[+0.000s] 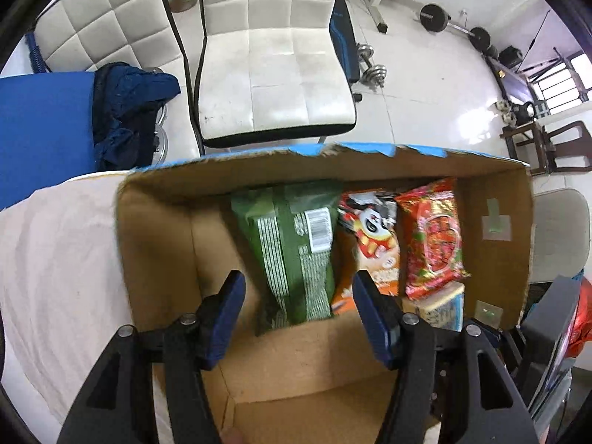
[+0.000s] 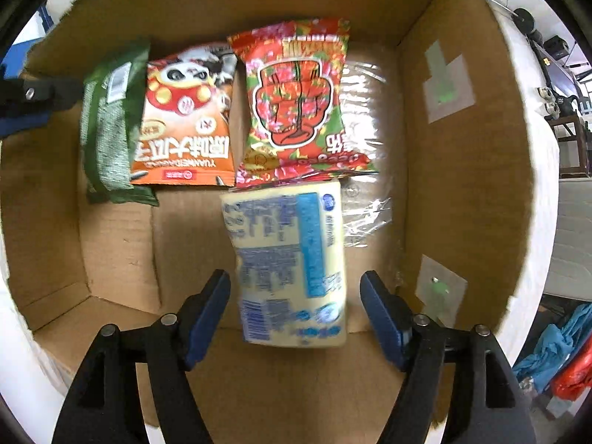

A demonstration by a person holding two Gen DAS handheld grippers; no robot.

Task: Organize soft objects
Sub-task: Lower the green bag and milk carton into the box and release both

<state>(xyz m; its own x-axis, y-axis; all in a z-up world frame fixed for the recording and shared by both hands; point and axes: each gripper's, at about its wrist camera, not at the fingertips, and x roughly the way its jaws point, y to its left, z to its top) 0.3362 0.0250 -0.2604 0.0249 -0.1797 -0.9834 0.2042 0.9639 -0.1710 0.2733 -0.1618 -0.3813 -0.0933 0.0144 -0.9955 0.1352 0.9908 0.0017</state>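
Placing step: right gripper [image 2: 294, 314] released, pale yellow blue-printed tissue pack [image 2: 288, 262] between its pads inside brown cardboard box [image 2: 462, 185]. Left gripper [image 1: 299, 318] released beside green foil snack bag [image 1: 292, 251]. Next, likely: lift clear, fetch more.

My left gripper [image 1: 298, 288], black frame with blue rubber pads, points straight down, jaws parted, nothing pressed between the pads. Left pad [image 1: 225, 318] and its mate stand clear on either side. My right gripper [image 2: 294, 288], same black-and-blue build, also points down, jaws set wider, pads [image 2: 205, 314] touching nothing. In the right view my left gripper's black linkage shows at the left edge.
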